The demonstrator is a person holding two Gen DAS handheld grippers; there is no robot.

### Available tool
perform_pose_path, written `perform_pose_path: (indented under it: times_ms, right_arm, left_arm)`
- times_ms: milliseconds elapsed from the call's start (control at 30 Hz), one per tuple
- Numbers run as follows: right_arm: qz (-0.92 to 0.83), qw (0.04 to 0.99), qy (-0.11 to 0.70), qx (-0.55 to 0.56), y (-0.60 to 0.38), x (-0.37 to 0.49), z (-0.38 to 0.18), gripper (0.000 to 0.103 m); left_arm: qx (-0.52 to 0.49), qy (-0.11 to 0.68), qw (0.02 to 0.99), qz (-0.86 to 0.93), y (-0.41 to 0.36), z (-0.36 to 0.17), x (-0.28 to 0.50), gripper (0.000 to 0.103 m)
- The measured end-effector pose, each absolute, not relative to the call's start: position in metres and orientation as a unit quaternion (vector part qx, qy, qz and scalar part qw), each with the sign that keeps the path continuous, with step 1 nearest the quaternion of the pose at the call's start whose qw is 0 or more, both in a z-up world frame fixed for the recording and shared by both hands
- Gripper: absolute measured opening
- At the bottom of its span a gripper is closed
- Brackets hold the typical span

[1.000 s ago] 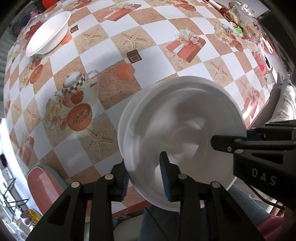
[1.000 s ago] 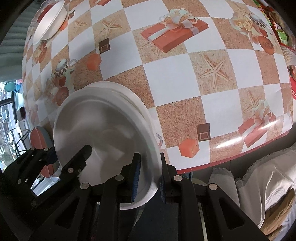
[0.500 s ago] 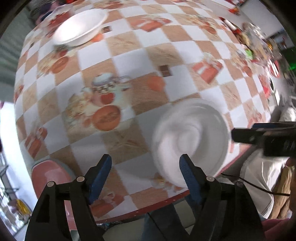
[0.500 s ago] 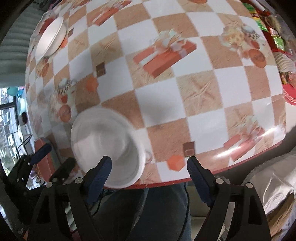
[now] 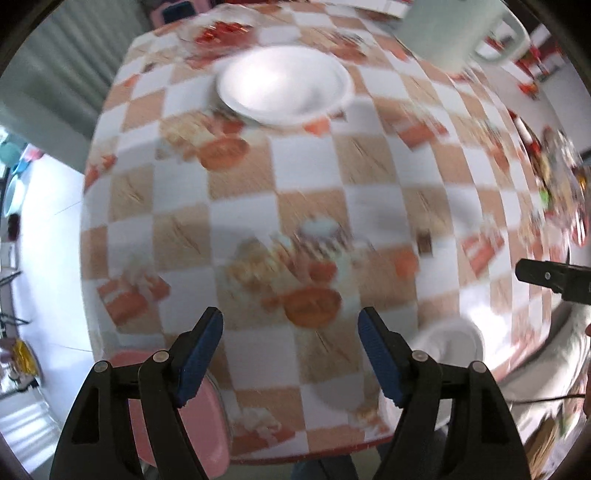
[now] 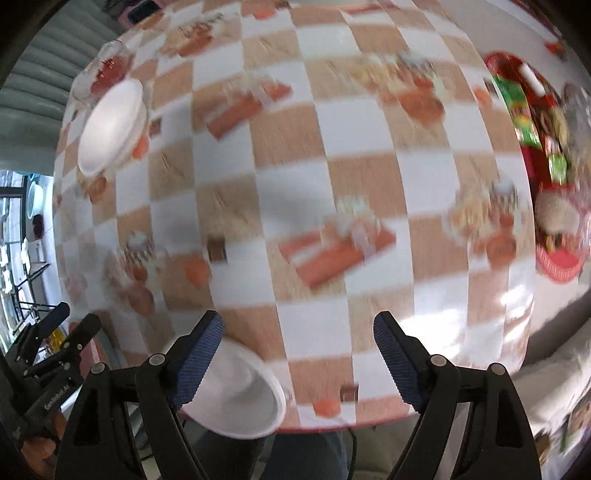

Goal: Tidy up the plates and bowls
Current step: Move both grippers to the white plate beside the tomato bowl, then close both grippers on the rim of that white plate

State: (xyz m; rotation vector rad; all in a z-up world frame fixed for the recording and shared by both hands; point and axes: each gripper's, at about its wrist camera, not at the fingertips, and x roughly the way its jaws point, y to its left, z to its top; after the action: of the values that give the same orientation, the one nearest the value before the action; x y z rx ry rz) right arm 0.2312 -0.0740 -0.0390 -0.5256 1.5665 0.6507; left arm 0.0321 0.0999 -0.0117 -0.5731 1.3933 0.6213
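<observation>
Hanging over the counter (image 5: 306, 210) with their blue pads facing down, both tongs stand spread with only checkered cloth between the pads. The left tongs (image 5: 290, 354) and the right tongs (image 6: 297, 360) have both just been opening — neither has a dish between its pads now.

The near bowl (image 6: 240, 398) sits at the counter's near edge, white and upright; in the right wrist view it lies just beside the left pad of the right tongs, partly hidden behind it, and whether they touch cannot be told. In the left wrist view the same near bowl (image 5: 452, 341) lies off to the right of the left tongs, apart from them.

The far bowl (image 5: 282, 85) rests well apart toward the counter's far side, also white and empty. Beyond it stands a pale green mug (image 5: 461, 29). A red tray of packets (image 6: 546, 155) occupies the counter's right side — both views are blurred.
</observation>
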Motion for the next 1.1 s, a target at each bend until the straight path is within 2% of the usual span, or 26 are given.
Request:
perform_pose_path:
  times_ms: [667,1100]
  right_arm:
    - [0.355,0.617,0.657,-0.247,0.085,0.253,-0.063,0.085]
    - [0.357,0.612,0.664,-0.238,0.146,0.262,-0.093,0.085]
  left_arm:
    - [-0.287,0.57,0.673,0.373,0.23,-0.021,0.083,0.079]
    - [-0.26,0.596,0.661,0.375,0.271,-0.054,0.112,0.079]
